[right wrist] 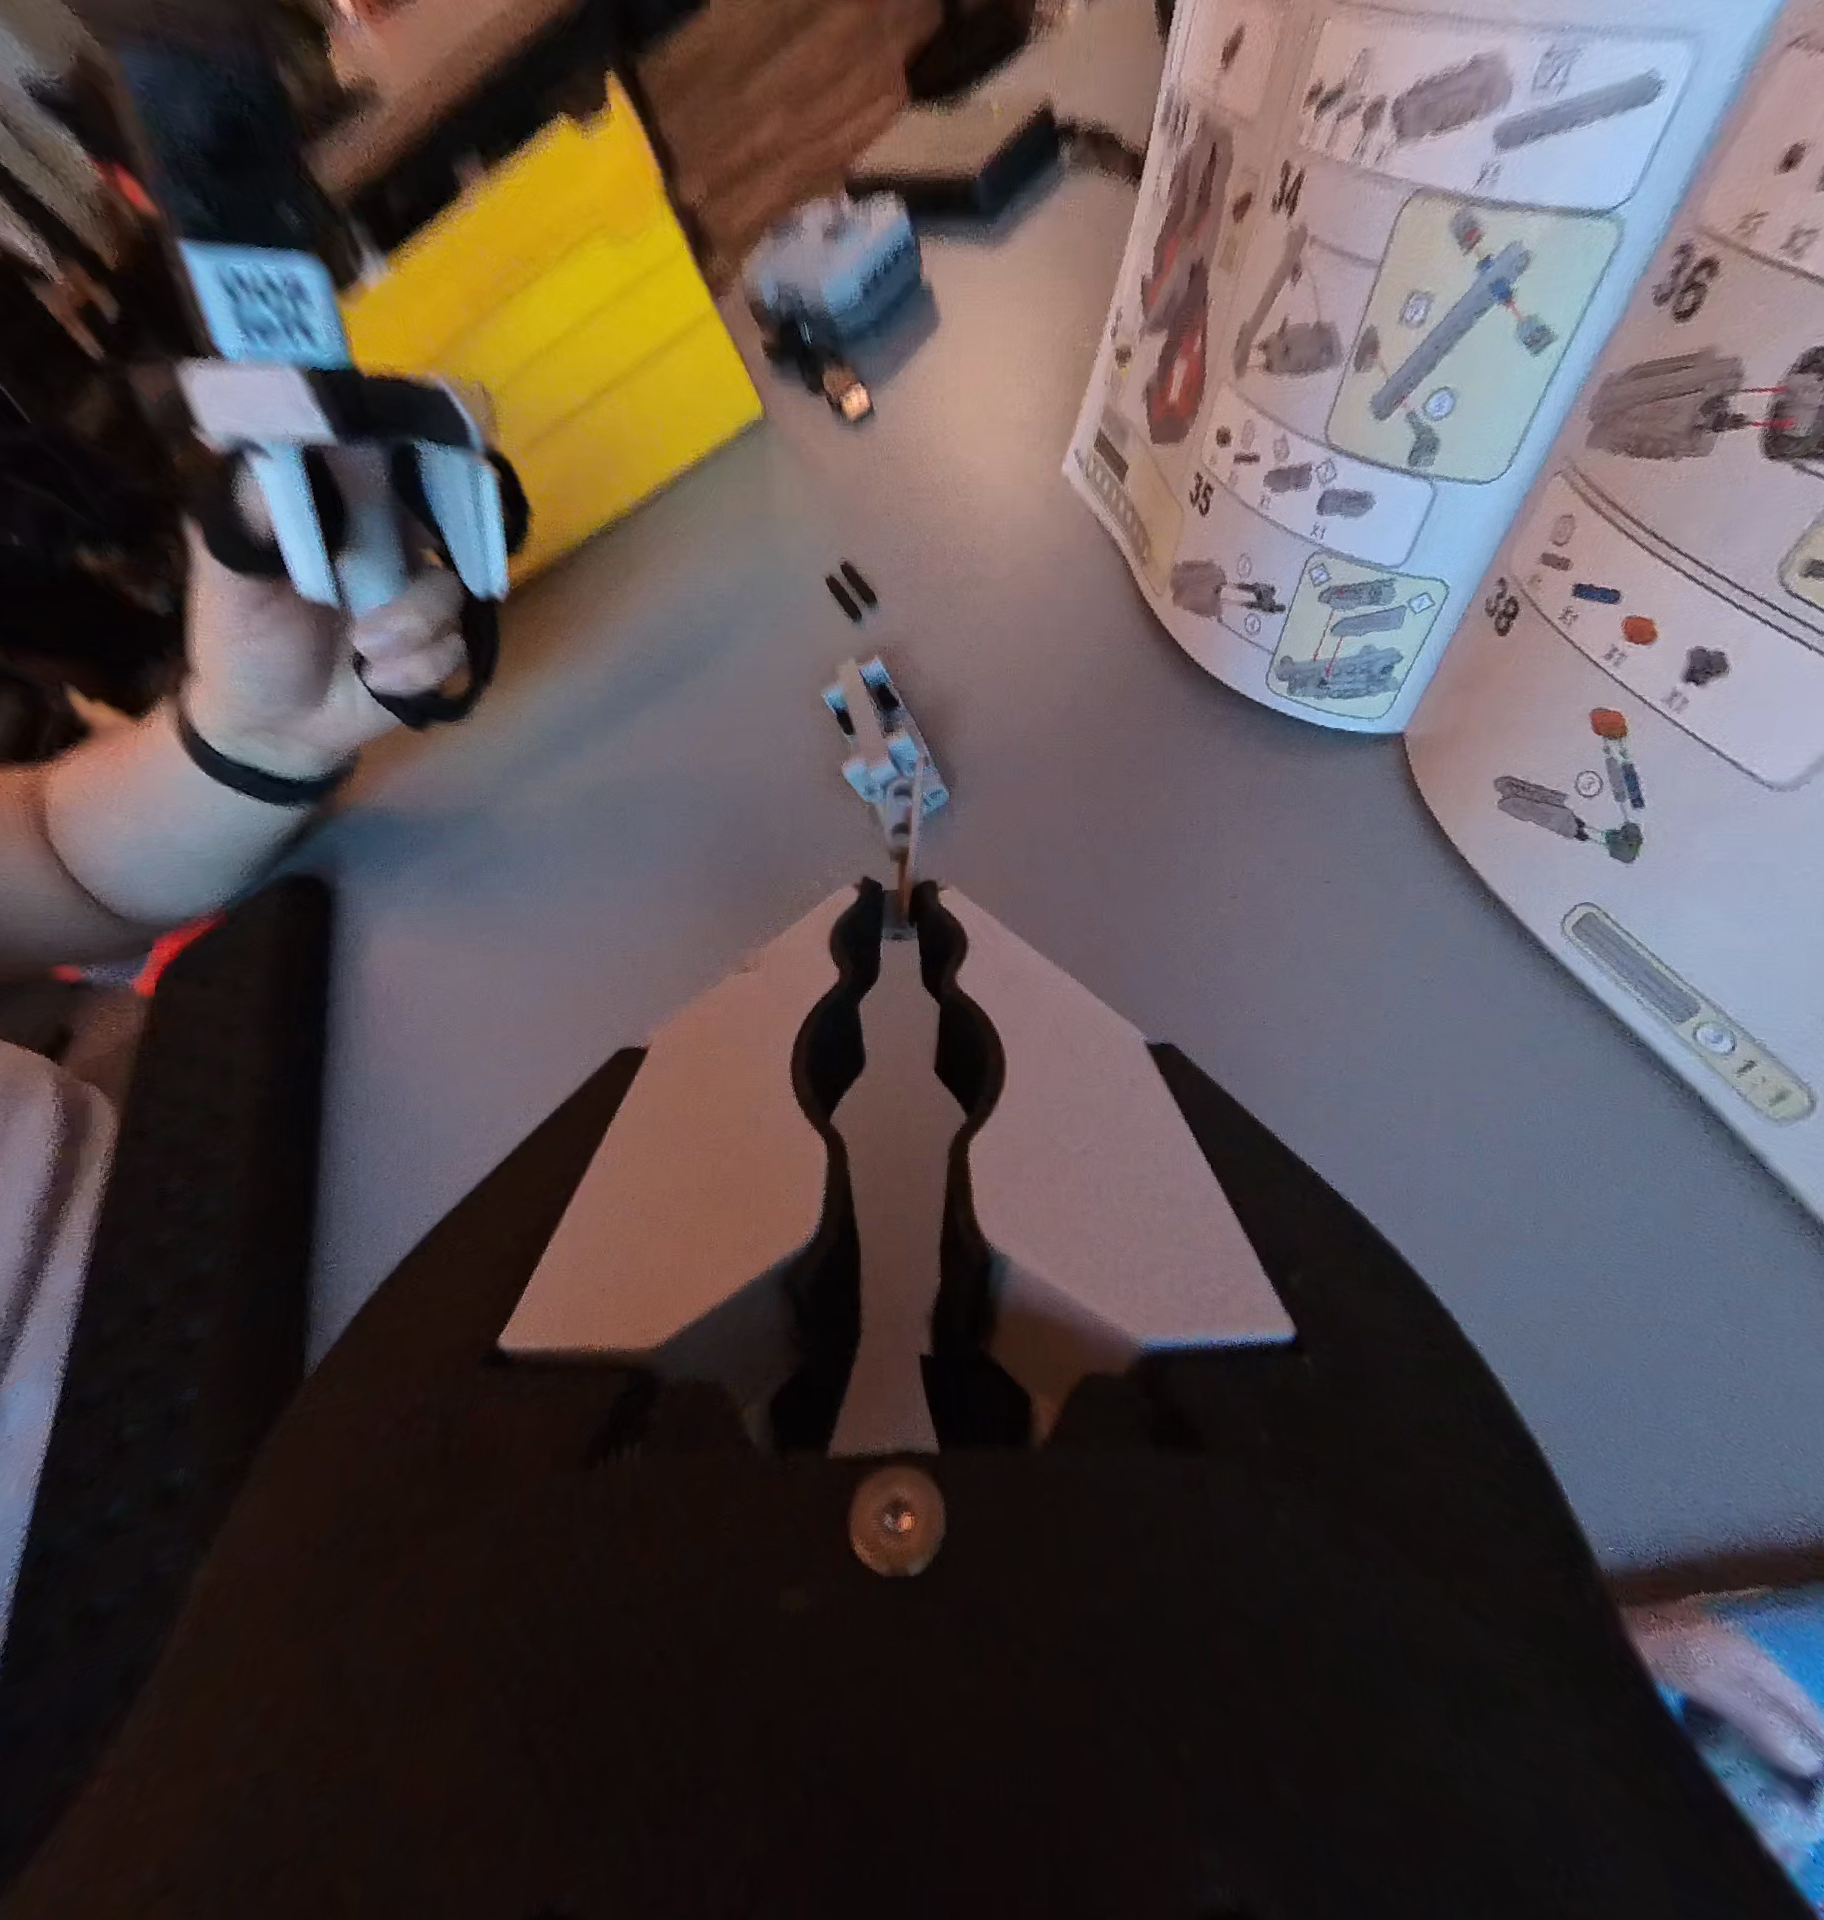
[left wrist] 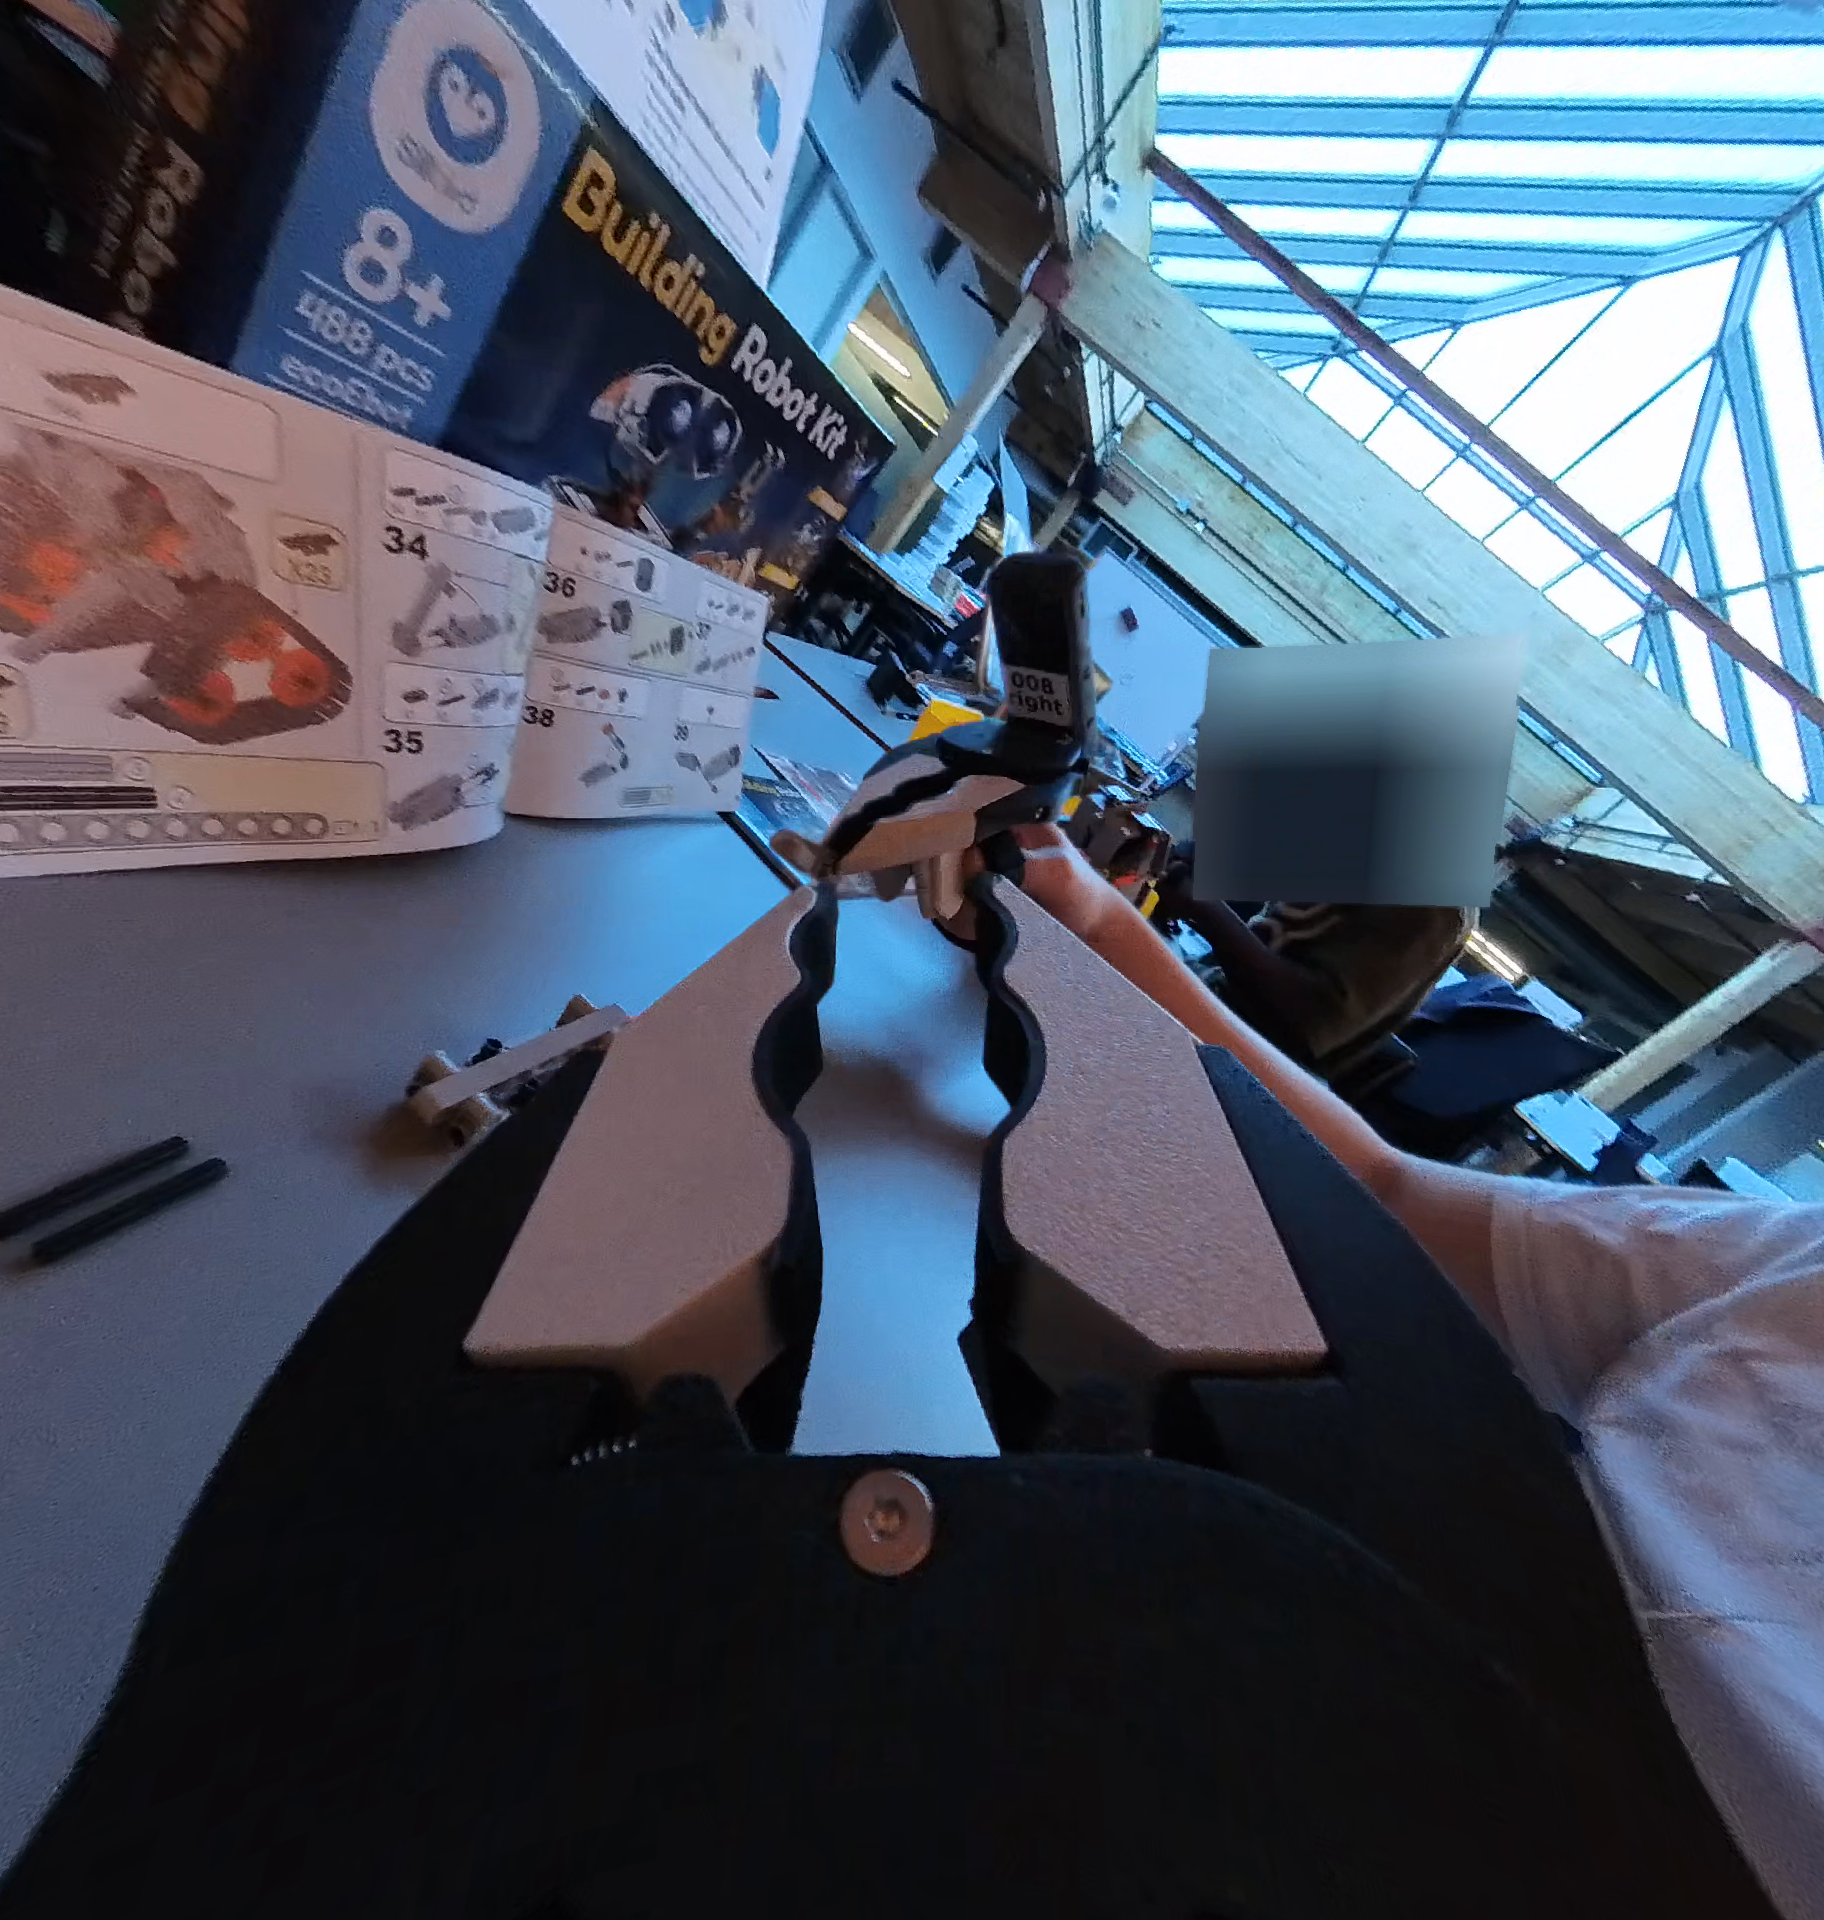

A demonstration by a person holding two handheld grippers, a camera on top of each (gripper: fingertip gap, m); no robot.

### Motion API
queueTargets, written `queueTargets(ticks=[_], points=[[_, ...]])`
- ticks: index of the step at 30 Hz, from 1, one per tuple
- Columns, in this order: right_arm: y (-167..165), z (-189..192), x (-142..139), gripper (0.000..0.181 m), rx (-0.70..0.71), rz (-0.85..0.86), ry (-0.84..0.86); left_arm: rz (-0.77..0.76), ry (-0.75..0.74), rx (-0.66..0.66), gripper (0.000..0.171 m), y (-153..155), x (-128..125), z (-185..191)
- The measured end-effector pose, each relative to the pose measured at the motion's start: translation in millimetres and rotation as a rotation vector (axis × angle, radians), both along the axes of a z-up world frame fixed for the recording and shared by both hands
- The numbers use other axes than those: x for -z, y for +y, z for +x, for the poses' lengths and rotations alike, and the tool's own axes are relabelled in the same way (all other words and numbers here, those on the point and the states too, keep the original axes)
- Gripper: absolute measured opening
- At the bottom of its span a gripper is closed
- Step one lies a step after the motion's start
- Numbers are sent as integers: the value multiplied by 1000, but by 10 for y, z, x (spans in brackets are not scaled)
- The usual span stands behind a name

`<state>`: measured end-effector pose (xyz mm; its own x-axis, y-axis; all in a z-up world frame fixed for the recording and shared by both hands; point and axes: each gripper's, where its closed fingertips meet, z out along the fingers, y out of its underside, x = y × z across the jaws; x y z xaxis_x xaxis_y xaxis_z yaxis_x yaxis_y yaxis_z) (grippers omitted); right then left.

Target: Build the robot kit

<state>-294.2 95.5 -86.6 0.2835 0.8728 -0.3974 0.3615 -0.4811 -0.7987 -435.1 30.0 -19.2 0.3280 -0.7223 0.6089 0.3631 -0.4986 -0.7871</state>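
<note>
The left gripper (left wrist: 903,920) is held above the grey table (left wrist: 212,987), its jaws parted and empty. The right gripper (right wrist: 895,902) pinches a thin grey piece (right wrist: 900,847) just short of the grey brick assembly (right wrist: 882,743). A yellow bin (right wrist: 549,322) stands behind, its contents hidden.

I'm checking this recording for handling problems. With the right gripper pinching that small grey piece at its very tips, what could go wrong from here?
1. The right gripper holds the small grey piece only at its fingertips, so it may slip or twist loose.
2. The grey brick assembly lies just beyond on the table; a push could shove it.
3. The two black axles lie loose and could roll if bumped.
</note>
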Motion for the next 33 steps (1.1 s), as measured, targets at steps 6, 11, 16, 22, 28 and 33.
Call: queueTargets(ticks=[6,11,16,22,28,33], points=[[252,-206,353,7,-142,201,-296,-45,20,13,23,20,96,21],[293,-294,479,7,-226,118,-293,-112,-42,81,23,-10,120,75],[326,-311,567,7,-256,176,-310,-143,-78,95,23,-7,127,71],[321,-347,542,7,-270,230,-291,-165,-90,116,23,-23,152,107],[309,-368,573,7,-290,265,-302,-179,-96,135,23,-39,174,148],[323,-394,597,7,-293,274,-300,-184,-99,140,23,-37,180,151]])
